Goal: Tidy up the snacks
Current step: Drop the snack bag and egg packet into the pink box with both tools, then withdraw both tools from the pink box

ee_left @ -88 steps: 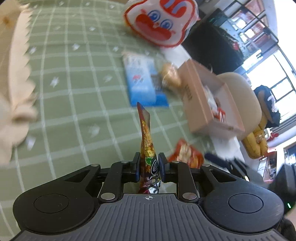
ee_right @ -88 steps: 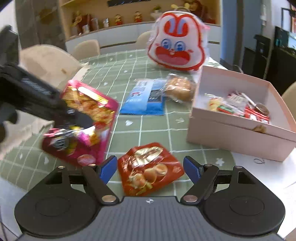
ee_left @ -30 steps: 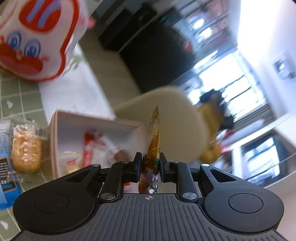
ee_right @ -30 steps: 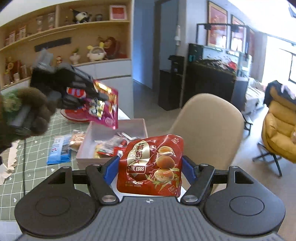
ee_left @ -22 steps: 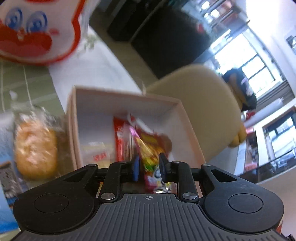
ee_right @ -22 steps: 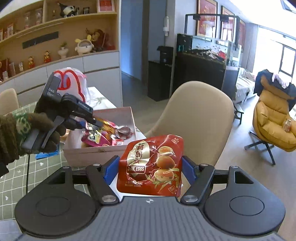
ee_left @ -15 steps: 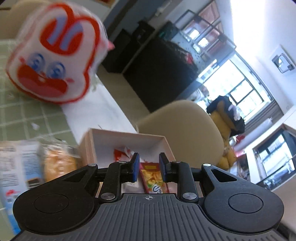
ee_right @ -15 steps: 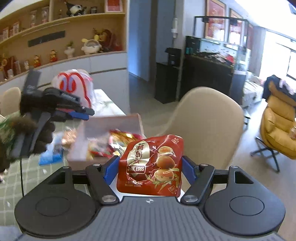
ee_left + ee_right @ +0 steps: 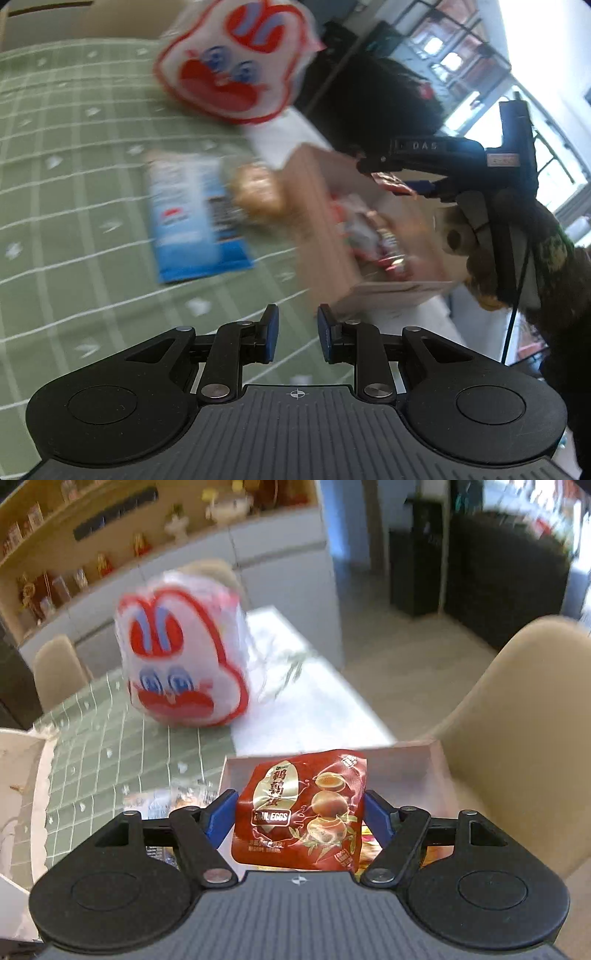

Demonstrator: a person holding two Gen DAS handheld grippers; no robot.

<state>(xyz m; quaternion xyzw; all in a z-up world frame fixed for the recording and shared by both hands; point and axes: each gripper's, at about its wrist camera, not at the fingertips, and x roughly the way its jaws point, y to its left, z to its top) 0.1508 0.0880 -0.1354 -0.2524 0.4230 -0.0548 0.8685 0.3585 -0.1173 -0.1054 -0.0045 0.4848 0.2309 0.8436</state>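
Step in hand, by my reading: second snack going into the box. Right gripper holds the red quail-egg pouch flat between its pads, jaws set wide across the pouch's width. It hangs over the open pink box, which sits at the tabletop edge nearest the beige chair, on the bare white strip beyond the green checked cloth. Box already holds several wrapped snacks, seen blurred in the left view. Left gripper carries nothing; its jaws have just been opening a little and stand narrow with only cloth showing between them, short of the box's near wall. Still loose on the cloth beside the box: blue packet and a wrapped round bun; the rabbit-face bag stands toward the far edge. Next move, as I judge it: lower the pouch inside the walls, then part the right jaws so it drops onto the pile; left gripper is free for the bun or blue packet
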